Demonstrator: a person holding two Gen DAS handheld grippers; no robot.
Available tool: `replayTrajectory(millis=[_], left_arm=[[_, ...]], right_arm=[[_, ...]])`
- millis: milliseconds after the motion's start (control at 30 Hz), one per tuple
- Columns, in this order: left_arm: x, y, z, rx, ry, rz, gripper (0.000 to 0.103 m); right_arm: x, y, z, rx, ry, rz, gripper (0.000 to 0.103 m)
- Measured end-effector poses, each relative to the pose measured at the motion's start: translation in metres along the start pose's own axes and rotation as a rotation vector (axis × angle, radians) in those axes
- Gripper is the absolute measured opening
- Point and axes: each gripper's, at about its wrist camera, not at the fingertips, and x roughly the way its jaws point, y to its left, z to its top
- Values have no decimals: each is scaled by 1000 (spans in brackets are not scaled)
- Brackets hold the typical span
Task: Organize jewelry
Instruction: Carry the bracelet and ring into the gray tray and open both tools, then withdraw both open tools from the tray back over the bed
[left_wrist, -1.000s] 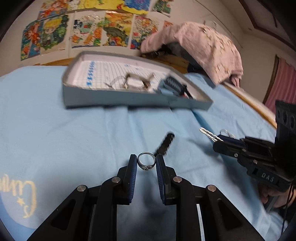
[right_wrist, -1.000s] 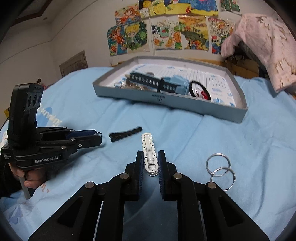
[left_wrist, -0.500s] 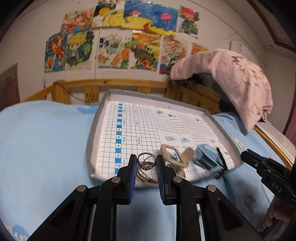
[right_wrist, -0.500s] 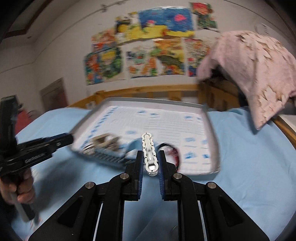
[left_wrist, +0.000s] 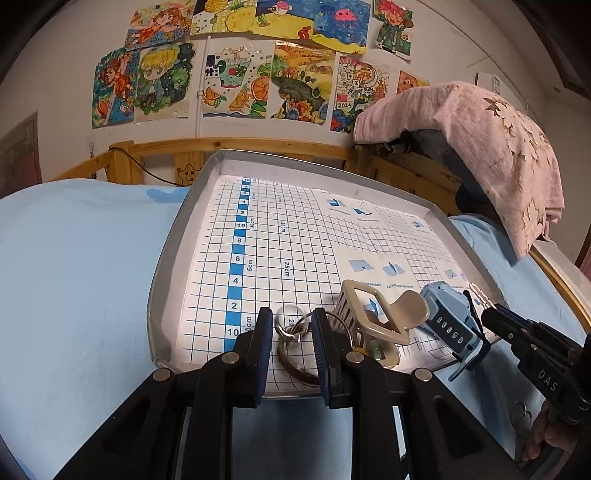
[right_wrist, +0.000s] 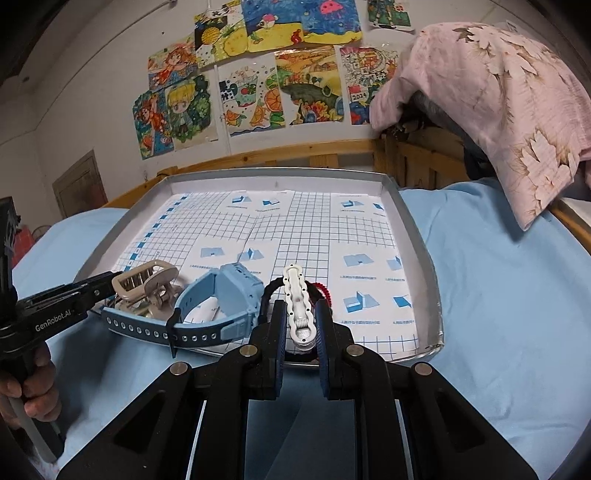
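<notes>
We hold a small ring (left_wrist: 293, 329) in the left tool (left_wrist: 288, 345), apparently still pinched, and a white hair clip (right_wrist: 300, 308) clamped in the right tool (right_wrist: 301, 341), both at the tray's (right_wrist: 417, 236) six-o'clock edge; releasing them inside comes next.

Far half of the shallow grey metal tray (right_wrist: 413, 236) with its blue-gridded paper lining lies bare — open room there. Near edge crowded: beige plastic claw hair clip (left_wrist: 373, 314), light-blue plastic wristwatch (right_wrist: 225, 295), black-and-red beaded bracelet (right_wrist: 325, 291) side by side. Pink floral cloth (right_wrist: 498, 92) overhangs the right.
</notes>
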Motion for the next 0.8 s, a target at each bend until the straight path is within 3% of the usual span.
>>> replayTrajectory(millis=[67,133,200,267,433,467,533,600,733,800], left_arm=[[-2,1,1,-8,3,-6,21],[-4,2,0,-15,3,-15,31],[-9,2,-1,-19,-11,-20,60],[-16,-1,-3,-12,-43,-18,71],[-28,-3,-4,-16,-55,-11,74],[-32,-2,-4,-25,-63,-15,79],[-44,-1,-6,-44,-90,-23,88],[-60,0,-9,-56,-131,-32,97],[-96,-3,-22,-34,-214,-38,103],[-112,-5,-27,-6,-240,-29,103]], right_arm=[[0,1,0,-5,6,6,14],[0,2,1,-2,12,14,14],[2,0,1,7,18,15,15],[2,-3,-1,17,24,23,15],[-8,-7,-4,40,-2,29,15],[-13,-8,-5,45,-15,30,16],[-25,-9,-7,48,-39,28,29],[-44,-8,-10,46,-90,28,55],[-83,-5,-17,24,-174,44,71],[-103,-5,-23,16,-213,52,83]])
